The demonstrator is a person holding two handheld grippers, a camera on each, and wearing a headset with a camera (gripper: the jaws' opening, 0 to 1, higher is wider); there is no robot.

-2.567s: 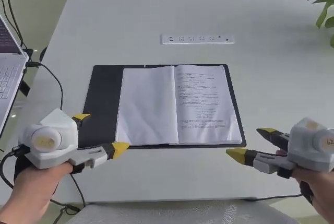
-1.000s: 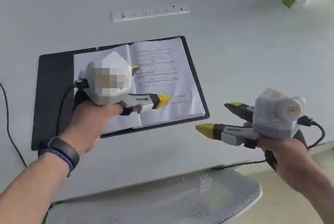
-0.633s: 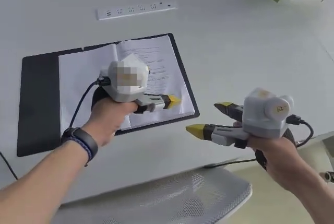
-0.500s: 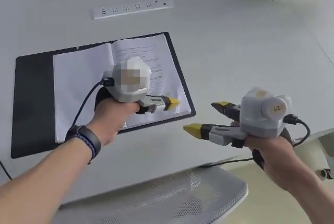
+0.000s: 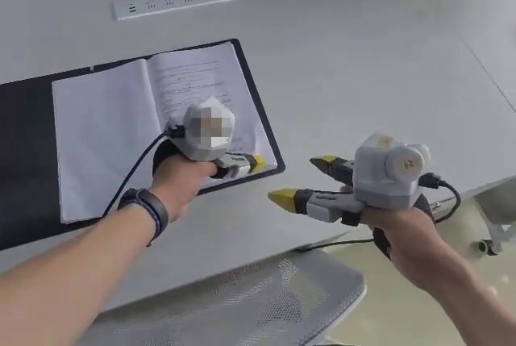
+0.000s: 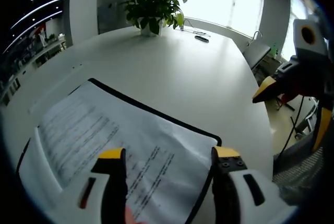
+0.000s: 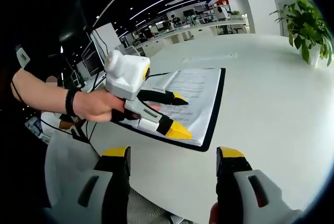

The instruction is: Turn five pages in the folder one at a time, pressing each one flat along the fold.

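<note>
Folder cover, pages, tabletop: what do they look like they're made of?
The black folder cover looks like matt faux leather or plastic-coated board: no sheen, thin stiff edge. The white printed pages are plain paper: thin, slightly wavy near the lower corner. The white tabletop is probably smooth laminate or painted board: even soft reflections, no grain.

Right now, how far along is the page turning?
Done: the black folder lies open on the white table, a blank sheet flat on its left half; how many pages were turned I cannot tell. In hand: the left gripper, open, hangs at the lower corner of the printed page, gripping nothing. Left: pinch, turn, press the fold. The right gripper is open, off the folder.
</note>
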